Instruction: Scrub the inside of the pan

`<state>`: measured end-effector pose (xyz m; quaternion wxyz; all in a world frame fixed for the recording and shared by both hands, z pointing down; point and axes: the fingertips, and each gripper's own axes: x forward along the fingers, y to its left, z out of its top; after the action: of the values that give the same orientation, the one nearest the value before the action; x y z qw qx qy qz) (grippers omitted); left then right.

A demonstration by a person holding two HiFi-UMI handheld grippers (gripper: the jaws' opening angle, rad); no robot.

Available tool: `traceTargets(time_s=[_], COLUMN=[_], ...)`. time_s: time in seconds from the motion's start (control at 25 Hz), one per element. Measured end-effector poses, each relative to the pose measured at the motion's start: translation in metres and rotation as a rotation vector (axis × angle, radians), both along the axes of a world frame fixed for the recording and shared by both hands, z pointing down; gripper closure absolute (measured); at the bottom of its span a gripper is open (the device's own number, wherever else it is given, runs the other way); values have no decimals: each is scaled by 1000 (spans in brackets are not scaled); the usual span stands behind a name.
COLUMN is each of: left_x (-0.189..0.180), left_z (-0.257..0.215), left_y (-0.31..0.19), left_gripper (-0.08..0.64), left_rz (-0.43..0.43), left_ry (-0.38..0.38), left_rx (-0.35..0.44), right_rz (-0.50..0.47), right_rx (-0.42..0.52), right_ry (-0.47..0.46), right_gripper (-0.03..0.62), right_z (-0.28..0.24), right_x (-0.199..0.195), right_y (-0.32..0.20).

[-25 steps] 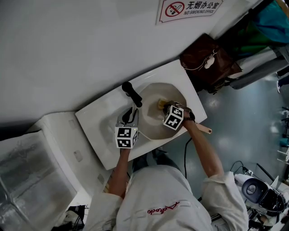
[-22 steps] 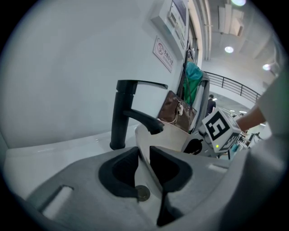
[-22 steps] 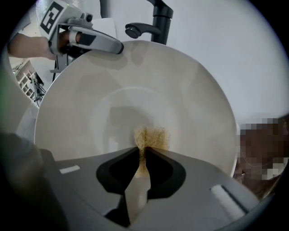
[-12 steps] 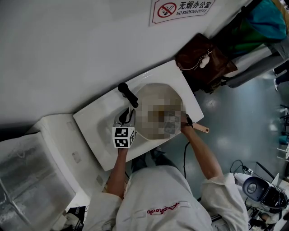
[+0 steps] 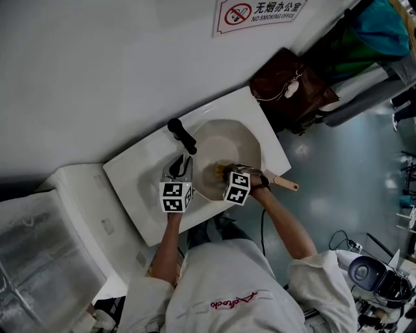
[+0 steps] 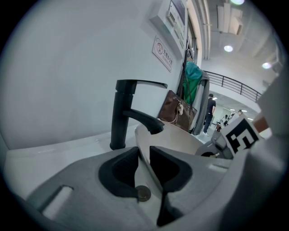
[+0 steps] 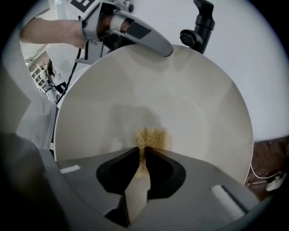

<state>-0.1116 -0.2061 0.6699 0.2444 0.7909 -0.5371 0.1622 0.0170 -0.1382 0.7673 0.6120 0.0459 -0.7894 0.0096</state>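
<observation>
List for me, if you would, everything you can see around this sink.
pan: one, cream inside, in the sink; pale handle sticking out to the right
scrub pad: one, yellow-brown, against the pan's inside
sink: one, white, against the wall
faucet: one, black, on the sink beside the pan
sign: one, white and red, no-smoking, on the wall
bag: one, brown, right of the sink
left claw: one, grey, shut on the pan's rim
right claw: one, grey, shut on the scrub pad
</observation>
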Motion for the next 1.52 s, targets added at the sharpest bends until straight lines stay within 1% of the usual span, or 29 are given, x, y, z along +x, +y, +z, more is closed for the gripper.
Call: traceTargets(time_s=[0.44,0.8,1.2,1.52], left_x=[0,-1,-1,-1], left_z=[0,1,1,1], left_y=[1,0,1,0], left_gripper=[479,480,480,480], left_rz=[-1,-7,-11,-9], left_ry=[4,6,8,10], left_rx=[1,3,2,4], right_rz=[-70,-73,-57,-41], right_rx=[24,44,63,92], right_ry=[-23,-38,-45,-11], right_gripper=[535,535,535,535], right_z=[-7,-11,-15,-13], right_x=[-41,-63,-69,-54], right_y=[5,-10,-34,-58])
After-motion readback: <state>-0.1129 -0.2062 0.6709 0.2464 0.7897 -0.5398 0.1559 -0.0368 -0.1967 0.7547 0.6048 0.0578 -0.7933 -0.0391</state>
